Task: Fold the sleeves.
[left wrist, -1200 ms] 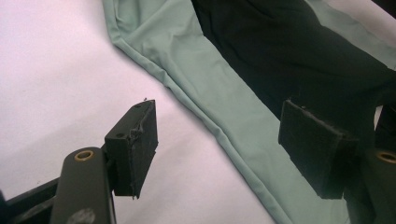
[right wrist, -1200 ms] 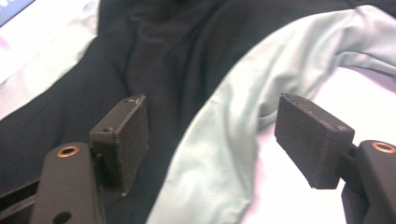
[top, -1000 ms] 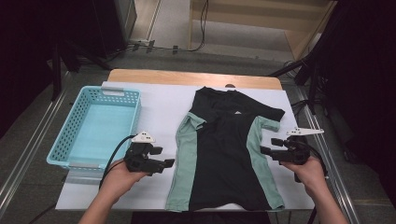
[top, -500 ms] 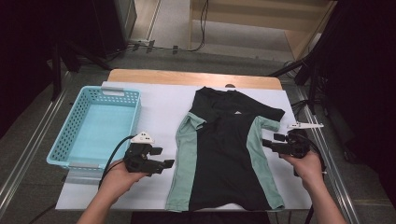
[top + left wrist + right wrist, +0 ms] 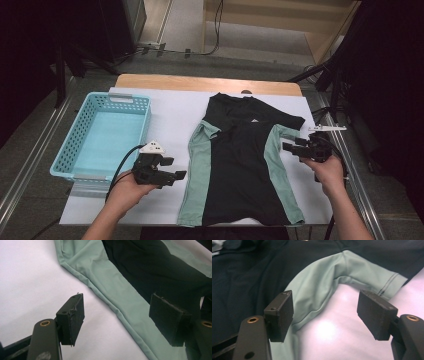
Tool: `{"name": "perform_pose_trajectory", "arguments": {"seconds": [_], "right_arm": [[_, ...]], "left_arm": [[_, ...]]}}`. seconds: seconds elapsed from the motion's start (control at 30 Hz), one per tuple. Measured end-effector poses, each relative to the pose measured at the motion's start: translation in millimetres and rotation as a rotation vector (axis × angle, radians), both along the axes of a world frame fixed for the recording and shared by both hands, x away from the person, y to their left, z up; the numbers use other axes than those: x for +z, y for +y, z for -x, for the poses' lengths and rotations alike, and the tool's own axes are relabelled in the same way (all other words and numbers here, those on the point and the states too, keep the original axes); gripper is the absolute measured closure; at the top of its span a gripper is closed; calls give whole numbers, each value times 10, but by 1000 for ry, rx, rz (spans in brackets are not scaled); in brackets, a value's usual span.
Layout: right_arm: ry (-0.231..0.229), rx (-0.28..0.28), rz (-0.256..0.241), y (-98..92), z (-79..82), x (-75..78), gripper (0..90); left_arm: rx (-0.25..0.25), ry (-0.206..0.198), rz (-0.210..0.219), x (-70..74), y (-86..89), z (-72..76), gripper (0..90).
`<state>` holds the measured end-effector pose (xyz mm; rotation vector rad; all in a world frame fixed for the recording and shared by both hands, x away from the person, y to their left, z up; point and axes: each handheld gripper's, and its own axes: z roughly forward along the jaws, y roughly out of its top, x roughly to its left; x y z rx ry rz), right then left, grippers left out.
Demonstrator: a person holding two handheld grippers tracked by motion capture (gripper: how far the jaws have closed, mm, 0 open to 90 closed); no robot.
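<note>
One shirt [image 5: 240,165], two tongs, one basket [image 5: 102,135]

Smooth matt cloth, rough pads

Between your left gripper's [image 5: 117,320] rough matt pads [image 5: 75,315] lies the shirt's [image 5: 117,290] smooth, matt, stretchy cloth.

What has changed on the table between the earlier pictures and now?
The right gripper moved up the table, away from the person, along the shirt's right side toward its sleeve. It stays open and has gripped nothing. The left gripper stayed in place beside the shirt's left edge, also open. The shirt and the basket did not move.
</note>
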<state>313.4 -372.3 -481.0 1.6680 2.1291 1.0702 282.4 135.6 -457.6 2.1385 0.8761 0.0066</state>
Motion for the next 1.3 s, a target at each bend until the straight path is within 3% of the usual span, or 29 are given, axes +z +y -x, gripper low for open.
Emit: {"name": "perform_pose_trajectory", "arguments": {"seconds": [0.43,1.3], "right_arm": [[22,-77,38,-154,-253,-58,292],[44,-140,71,-283,-647,-160,305]], "left_arm": [[0,-8,-2,-21,-14,-5,296],[28,-16,-2,-67,-55,28,296]]}}
